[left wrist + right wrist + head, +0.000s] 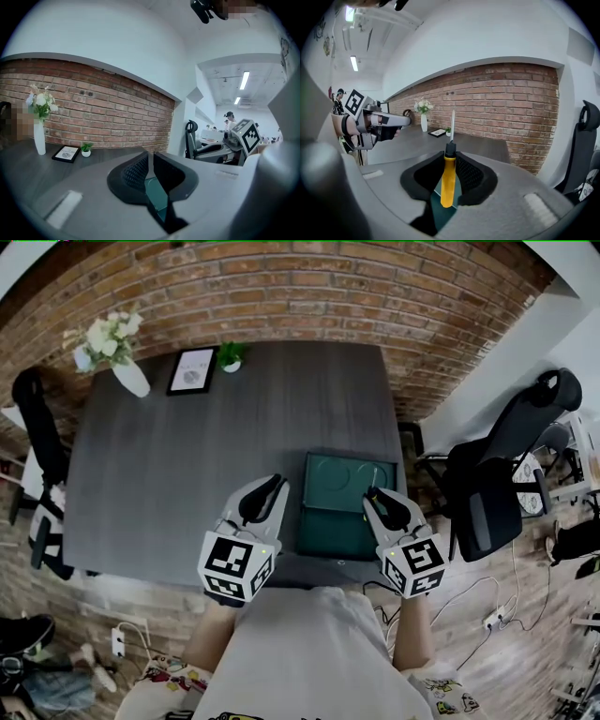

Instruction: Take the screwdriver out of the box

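Above box | right hand-held gripper grips screwdriver — tip forward (along jaws) | left hand-held gripper: ajar, empty

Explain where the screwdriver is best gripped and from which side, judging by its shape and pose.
Take the screwdriver by its thick yellow handle, where the right tongs clamp it, coming from the butt end so the thin metal shaft points away.
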Motion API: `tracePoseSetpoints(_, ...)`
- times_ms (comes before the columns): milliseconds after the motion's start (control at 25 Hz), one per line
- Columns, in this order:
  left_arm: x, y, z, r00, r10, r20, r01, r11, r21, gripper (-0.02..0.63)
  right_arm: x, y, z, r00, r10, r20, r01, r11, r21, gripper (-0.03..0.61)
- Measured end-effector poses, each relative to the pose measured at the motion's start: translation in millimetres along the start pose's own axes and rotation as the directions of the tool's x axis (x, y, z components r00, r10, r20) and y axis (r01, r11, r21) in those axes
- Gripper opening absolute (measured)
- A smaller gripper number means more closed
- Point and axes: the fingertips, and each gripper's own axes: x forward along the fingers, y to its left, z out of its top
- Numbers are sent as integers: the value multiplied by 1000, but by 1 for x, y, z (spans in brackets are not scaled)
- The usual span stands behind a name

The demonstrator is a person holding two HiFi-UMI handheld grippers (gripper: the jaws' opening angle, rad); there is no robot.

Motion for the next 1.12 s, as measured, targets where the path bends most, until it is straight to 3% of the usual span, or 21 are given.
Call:
tracePoseSetpoints(280,-3,6,-2,1000,2,-18,-2,1000,3,15,-16,-4,12,997,-21,76,18,999,50,78)
tracePoseSetpoints(600,-8,4,-7,999,-3,-33,4,1000,17,8,-38,-17,15,984,-101,146,87,991,98,78)
tracePoseSetpoints(1120,-9,-1,-13,999,-7,-42,8,1000,19,8,-44,-10,19,977,-105,185,94,993,66,78)
